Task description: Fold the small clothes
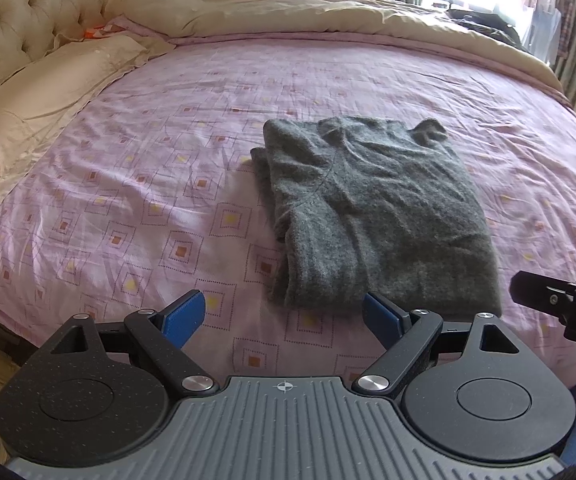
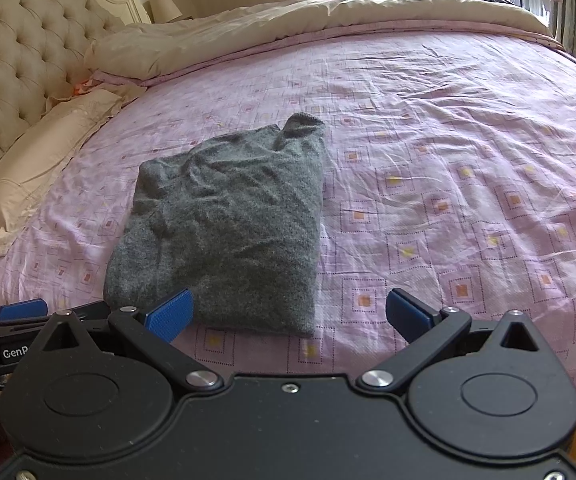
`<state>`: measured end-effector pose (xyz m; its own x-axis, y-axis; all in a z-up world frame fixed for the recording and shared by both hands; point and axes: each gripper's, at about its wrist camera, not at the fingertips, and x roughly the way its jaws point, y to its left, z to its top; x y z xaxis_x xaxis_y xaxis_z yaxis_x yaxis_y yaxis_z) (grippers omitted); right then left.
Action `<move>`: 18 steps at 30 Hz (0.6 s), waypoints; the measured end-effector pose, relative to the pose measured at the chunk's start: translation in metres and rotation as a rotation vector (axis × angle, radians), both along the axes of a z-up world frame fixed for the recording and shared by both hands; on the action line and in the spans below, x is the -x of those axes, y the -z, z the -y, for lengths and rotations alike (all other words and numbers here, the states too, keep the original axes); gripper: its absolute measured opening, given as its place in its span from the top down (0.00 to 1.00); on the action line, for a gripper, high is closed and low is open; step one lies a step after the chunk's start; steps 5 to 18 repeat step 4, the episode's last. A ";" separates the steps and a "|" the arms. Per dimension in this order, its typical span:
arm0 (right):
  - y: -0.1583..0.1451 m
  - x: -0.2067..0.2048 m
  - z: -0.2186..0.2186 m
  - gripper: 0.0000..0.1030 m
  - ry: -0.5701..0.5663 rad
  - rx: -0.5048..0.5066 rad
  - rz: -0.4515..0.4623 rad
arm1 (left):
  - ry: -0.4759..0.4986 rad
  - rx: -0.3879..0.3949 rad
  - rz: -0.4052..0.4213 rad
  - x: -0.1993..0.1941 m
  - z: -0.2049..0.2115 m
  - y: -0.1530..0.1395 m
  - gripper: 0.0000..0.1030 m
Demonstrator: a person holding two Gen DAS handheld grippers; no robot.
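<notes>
Grey knitted woollen sweater (image 1: pixel 371 208) lay folded into a rough rectangle on the pink bedsheet with square print (image 1: pixel 168 184), near the bed's near edge, a rumpled cuff or collar poking up at its far right corner. Left gripper (image 1: pixel 284 316) hovered just short of the sweater's near hem, blue-padded jaws spread wide, gripping nothing. Right gripper (image 2: pixel 289 314) sat beside it to the right, likewise released and empty, over the near right corner. Both seemed poised low at the hem, probably to take the near edge for another fold. Cream pillow (image 1: pixel 44 92) and beige duvet (image 1: pixel 327 12) lay well apart, far side.
</notes>
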<state>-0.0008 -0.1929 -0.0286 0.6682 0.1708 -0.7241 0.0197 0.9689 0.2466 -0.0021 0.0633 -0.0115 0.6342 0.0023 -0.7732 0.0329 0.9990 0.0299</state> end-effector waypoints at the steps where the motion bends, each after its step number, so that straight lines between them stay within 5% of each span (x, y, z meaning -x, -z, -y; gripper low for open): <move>1: -0.001 -0.001 0.000 0.01 -0.001 0.001 0.000 | 0.001 -0.001 0.000 -0.001 0.000 0.000 0.17; 18: -0.002 -0.005 -0.002 0.01 -0.006 0.004 -0.001 | 0.005 -0.008 0.004 -0.002 0.000 -0.001 0.17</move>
